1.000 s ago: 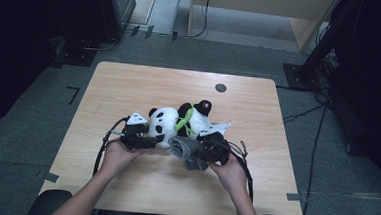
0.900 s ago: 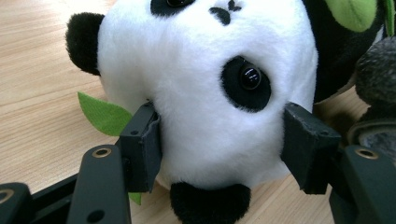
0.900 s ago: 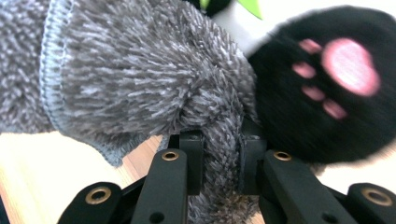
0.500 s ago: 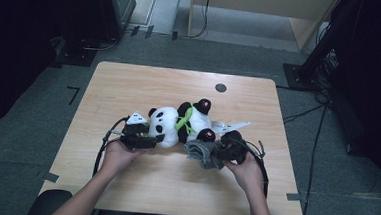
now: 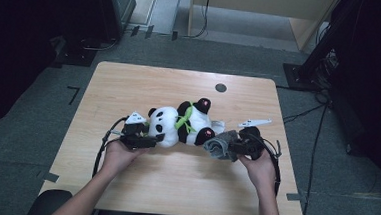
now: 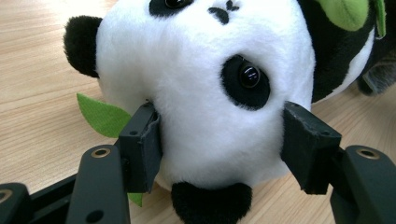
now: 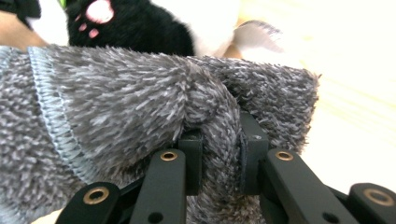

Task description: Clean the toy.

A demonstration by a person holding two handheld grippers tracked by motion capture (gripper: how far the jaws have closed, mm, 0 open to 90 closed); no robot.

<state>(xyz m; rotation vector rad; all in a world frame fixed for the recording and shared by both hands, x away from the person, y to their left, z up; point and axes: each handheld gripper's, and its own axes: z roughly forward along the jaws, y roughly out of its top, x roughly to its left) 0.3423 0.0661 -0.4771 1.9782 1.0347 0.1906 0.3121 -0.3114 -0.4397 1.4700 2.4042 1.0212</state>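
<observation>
The left gripper (image 5: 149, 135) squeezes the head of the soft black-and-white panda toy (image 6: 205, 88), which lies on the light wooden table (image 5: 130, 84). The right gripper (image 5: 236, 146) pinches a fluffy grey cloth (image 7: 140, 107) tight, just beside the panda's foot.

Right hand-held gripper (image 5: 232, 147) has carried the grey cloth (image 5: 221, 145) seemingly rightward.

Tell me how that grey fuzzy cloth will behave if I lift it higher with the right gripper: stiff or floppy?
Probably floppy: the grey cloth bunches into a soft fold where the right gripper pinches it, and its free part droops beside the jaws. It looks light for its bulk. The long pile should resist slipping, though the loose end may drag against the panda beside it.
</observation>
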